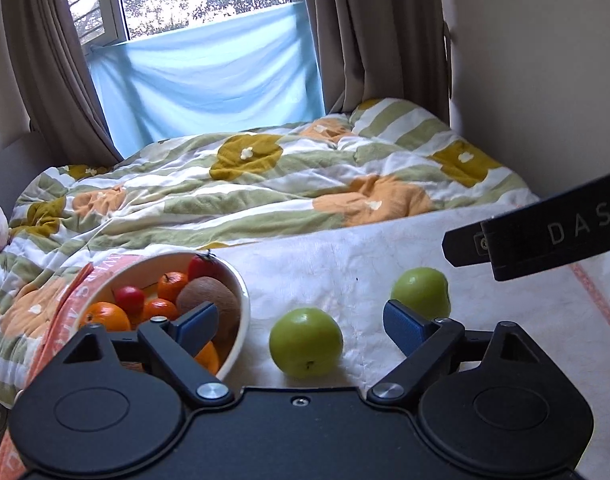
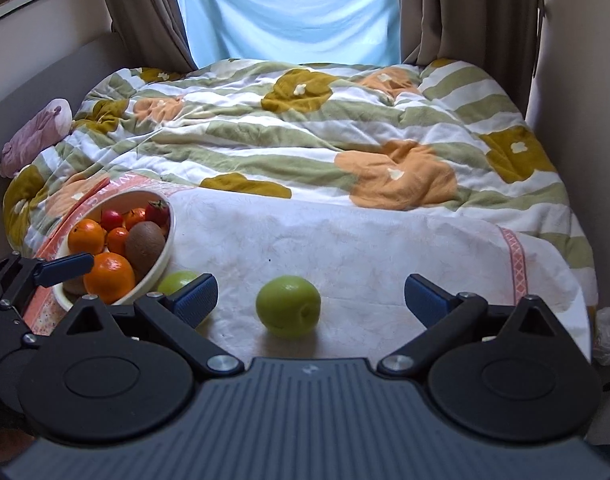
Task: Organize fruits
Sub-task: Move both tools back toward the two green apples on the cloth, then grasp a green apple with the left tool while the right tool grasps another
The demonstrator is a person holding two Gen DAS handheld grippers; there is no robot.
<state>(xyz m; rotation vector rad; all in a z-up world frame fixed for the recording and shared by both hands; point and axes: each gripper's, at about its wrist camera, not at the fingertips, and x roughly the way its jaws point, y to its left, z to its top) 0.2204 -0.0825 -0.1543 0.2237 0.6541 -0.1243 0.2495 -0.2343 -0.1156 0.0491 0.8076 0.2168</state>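
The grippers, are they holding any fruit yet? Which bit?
No. The left hand-held gripper is open around a green apple without touching it. The right hand-held gripper is open too, with the other apple untouched.

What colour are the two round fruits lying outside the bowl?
Both loose fruits are green; the right wrist view shows one clearest.

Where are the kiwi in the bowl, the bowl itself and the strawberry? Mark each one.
kiwi (image 2: 145,246): right wrist view, middle of its brown skin.
bowl (image 2: 161,268): right wrist view, outer cream wall, right side.
strawberry (image 2: 158,211): right wrist view, red body below the leaves.
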